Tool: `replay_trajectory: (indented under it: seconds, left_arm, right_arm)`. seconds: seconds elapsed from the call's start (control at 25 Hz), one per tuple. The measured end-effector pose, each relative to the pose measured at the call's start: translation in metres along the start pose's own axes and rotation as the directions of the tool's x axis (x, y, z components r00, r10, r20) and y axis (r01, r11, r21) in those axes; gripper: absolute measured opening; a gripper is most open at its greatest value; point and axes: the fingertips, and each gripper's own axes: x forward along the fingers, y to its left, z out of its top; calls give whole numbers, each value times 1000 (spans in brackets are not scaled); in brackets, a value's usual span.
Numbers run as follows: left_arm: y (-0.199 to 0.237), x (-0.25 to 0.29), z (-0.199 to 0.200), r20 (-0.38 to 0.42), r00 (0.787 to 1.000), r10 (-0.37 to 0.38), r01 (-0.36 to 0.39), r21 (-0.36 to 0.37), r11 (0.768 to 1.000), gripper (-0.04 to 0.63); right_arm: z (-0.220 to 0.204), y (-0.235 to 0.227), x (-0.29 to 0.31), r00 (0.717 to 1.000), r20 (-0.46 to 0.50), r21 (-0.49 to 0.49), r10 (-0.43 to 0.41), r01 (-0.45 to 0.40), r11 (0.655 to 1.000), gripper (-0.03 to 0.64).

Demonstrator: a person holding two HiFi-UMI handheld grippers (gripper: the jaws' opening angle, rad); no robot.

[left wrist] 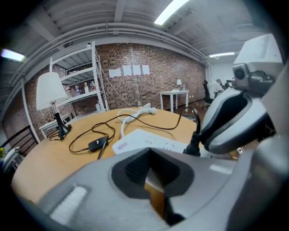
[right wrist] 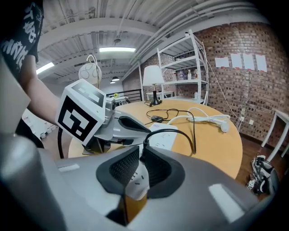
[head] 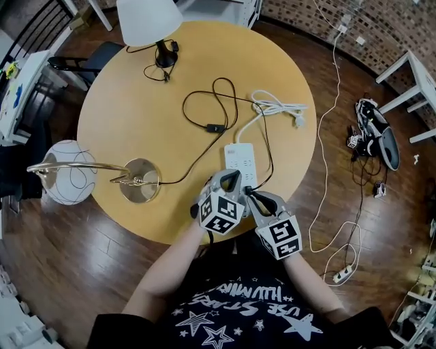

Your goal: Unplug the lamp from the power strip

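Head view shows a round wooden surface (head: 136, 102) with a white power strip (head: 240, 155) lying near its front edge; both claws meet at the strip's near end. The right claw (right wrist: 141, 168) is closed on the black plug (right wrist: 143, 145). The right gripper view has the plug pinched between the pad tips, its cord (right wrist: 192, 131) arching up and away, and the strip's white slotted end just below. The plug stands upright on the strip, touching it; it is not yet pulled out.

The left claw (left wrist: 153, 173) has its jaws drawn almost together, with only a narrow slit between the pads, and clamps nothing; its tips lie over the strip's near end, just beside the plug.

From the plug the cord runs along the strip's right side, loops past an inline switch (head: 214, 127) and ends at the lamp (head: 139, 180). Its brass base sits at the surface's front left, and its wire globe reaches out past the edge. A white cable (head: 276, 105) lies coiled beyond the strip; a second lamp (head: 146, 19) with a white shade stands at the far edge, well apart.
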Motion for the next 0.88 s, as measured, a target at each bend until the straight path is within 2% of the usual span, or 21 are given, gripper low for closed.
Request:
replay_trajectory:
  seconds: [0.16, 0.32, 0.36, 0.56, 0.68, 0.8, 0.88]
  left_arm:
    - [1, 1, 1, 19, 1000, 12, -11, -19, 1000, 2]
    - [1, 0, 0, 26, 1000, 10, -9, -30, 1000, 2]
    - [1, 0, 0, 27, 1000, 9, -8, -32, 999, 2]
    - [2, 0, -1, 10, 1000, 6, -6, -22, 1000, 2]
    - [6, -2, -2, 1, 1000, 26, -26, -10, 1000, 2]
    - [7, -3, -2, 17, 999, 27, -27, -29, 999, 2]
    - [6, -3, -2, 24, 999, 30, -29, -12, 999, 2]
  right_arm:
    - [4, 6, 0, 1000, -3, -36, 11, -11, 999, 69]
    - [6, 13, -2, 1000, -4, -16, 28, -28, 999, 162]
    - [4, 12, -2, 1000, -7, -10, 22, -22, 1000, 167]
    - [-11, -2, 13, 998, -49, -25, -29, 28, 999, 167]
    - [-5, -1, 20, 998, -53, -32, -40, 38, 999, 166]
    - [2, -3, 24, 997, -44, -41, -68, 66, 997, 114]
    - [3, -4, 25, 997, -43, -36, -71, 69, 997, 89]
